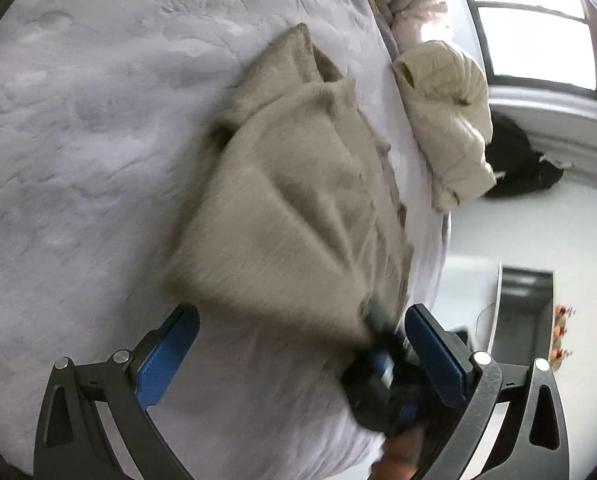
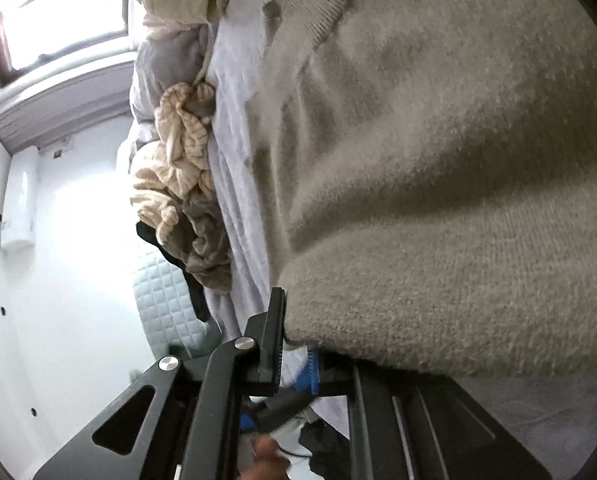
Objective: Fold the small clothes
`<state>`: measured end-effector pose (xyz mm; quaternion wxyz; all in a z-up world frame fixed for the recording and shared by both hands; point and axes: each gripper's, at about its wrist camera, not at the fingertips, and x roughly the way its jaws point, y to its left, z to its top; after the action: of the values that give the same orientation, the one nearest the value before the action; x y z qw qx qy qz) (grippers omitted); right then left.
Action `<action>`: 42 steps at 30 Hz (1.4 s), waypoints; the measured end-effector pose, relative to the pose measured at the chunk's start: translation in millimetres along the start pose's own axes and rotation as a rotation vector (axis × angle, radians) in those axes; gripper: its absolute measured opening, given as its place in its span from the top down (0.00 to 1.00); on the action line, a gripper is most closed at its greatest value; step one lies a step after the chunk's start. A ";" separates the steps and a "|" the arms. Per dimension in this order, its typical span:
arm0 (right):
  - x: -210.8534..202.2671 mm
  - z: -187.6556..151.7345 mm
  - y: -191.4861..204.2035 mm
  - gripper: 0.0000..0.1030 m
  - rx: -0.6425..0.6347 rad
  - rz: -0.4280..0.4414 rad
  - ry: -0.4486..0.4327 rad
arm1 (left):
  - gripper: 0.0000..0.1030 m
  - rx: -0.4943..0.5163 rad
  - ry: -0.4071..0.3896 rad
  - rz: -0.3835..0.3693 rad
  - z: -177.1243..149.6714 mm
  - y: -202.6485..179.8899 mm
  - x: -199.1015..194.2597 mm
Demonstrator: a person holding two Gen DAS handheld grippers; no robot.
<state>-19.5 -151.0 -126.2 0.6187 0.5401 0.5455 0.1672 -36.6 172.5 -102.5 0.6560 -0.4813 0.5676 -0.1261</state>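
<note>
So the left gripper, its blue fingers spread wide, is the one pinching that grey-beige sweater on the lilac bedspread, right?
Not quite. The left gripper is spread wide and pinches nothing. In the left wrist view it is the right gripper that pinches the corner of the grey-beige sweater, which does lie on the lilac bedspread.

Beyond my work, a pale grey embossed bedspread (image 1: pixel 78 140) covered the bed. A cream puffer jacket (image 1: pixel 446 120) lay bunched at its edge, near a heap of cream striped knitwear (image 2: pixel 178 160). A bright window (image 1: pixel 538 40) stood behind, a black bag (image 1: pixel 518 164) on the white floor below it, and a quilted white cushion (image 2: pixel 166 300) beside the bed.
</note>
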 end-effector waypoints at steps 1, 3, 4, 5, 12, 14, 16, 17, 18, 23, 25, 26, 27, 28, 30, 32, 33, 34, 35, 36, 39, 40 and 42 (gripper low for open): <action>2.1 -1.2 -1.7 0.90 0.000 -0.009 0.007 | 0.00 -0.002 -0.016 0.002 3.5 -1.8 4.3; 5.4 -4.5 -6.1 0.89 -0.004 -0.031 0.022 | 0.02 0.006 -0.044 0.044 11.4 -4.5 12.3; 6.9 -6.1 -8.2 0.89 -0.008 -0.047 0.030 | 0.05 0.019 -0.057 0.082 15.5 -6.0 16.1; 8.8 -6.9 -10.4 0.89 -0.013 -0.066 0.044 | 0.19 0.036 -0.064 0.127 19.2 -8.0 20.9; -7.5 -9.2 -6.5 0.85 -0.094 -0.212 0.127 | 0.89 0.276 -0.117 0.336 29.5 -28.0 29.2; -19.9 -5.5 0.8 0.82 -0.141 -0.289 0.142 | 0.89 0.398 -0.135 0.394 23.6 -43.9 29.0; -34.4 2.2 13.7 0.68 -0.205 -0.361 0.133 | 0.89 0.532 -0.154 0.453 13.3 -60.4 32.5; -40.0 7.2 20.1 0.42 -0.232 -0.391 0.128 | 0.89 0.593 -0.161 0.480 8.1 -67.3 34.4; -43.8 11.8 25.9 0.30 -0.252 -0.408 0.122 | 0.89 0.647 -0.163 0.502 3.6 -73.3 37.2; -35.9 40.5 70.6 0.23 -0.395 -0.496 0.151 | 0.89 0.769 -0.163 0.553 -5.1 -77.9 37.7; -19.2 48.9 89.9 0.23 -0.462 -0.537 0.190 | 0.89 0.787 -0.167 0.558 -6.5 -77.0 36.8; -8.1 52.8 100.9 0.23 -0.497 -0.560 0.210 | 0.89 0.801 -0.169 0.563 -7.5 -76.7 36.4; 4.9 55.8 112.2 0.23 -0.538 -0.582 0.235 | 0.89 0.821 -0.172 0.571 -9.5 -77.3 36.4; 19.6 58.4 122.9 0.23 -0.572 -0.599 0.266 | 0.89 0.841 -0.175 0.578 -12.5 -77.1 34.6; 54.3 64.7 143.0 0.23 -0.631 -0.640 0.333 | 0.89 0.892 -0.187 0.596 -18.3 -80.6 37.9; 86.5 68.8 157.7 0.23 -0.678 -0.682 0.395 | 0.89 0.945 -0.199 0.607 -23.7 -82.6 39.1; 104.3 70.6 163.1 0.23 -0.695 -0.702 0.437 | 0.89 0.983 -0.207 0.616 -28.0 -84.2 39.3; 117.5 71.1 166.3 0.22 -0.704 -0.718 0.462 | 0.89 1.023 -0.214 0.624 -32.2 -85.2 40.1; 136.6 73.2 169.6 0.21 -0.710 -0.748 0.504 | 0.89 1.047 -0.216 0.630 -35.4 -86.1 40.9; 147.7 72.7 170.3 0.21 -0.709 -0.769 0.535 | 0.89 1.080 -0.220 0.639 -39.4 -87.1 41.8; 185.6 76.7 167.0 0.21 -0.691 -0.871 0.624 | 0.89 1.145 -0.229 0.646 -46.6 -89.0 43.4; 195.8 77.0 166.1 0.21 -0.701 -0.915 0.639 | 0.89 1.157 -0.232 0.646 -47.9 -89.7 43.5; 214.1 74.5 164.9 0.21 -0.743 -0.994 0.659 | 0.89 1.181 -0.238 0.645 -50.9 -91.7 44.1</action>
<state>182.0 42.7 -105.0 0.5678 -0.0993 0.7935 0.1952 -31.5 69.9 -53.5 0.8713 0.1400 0.4426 -0.1591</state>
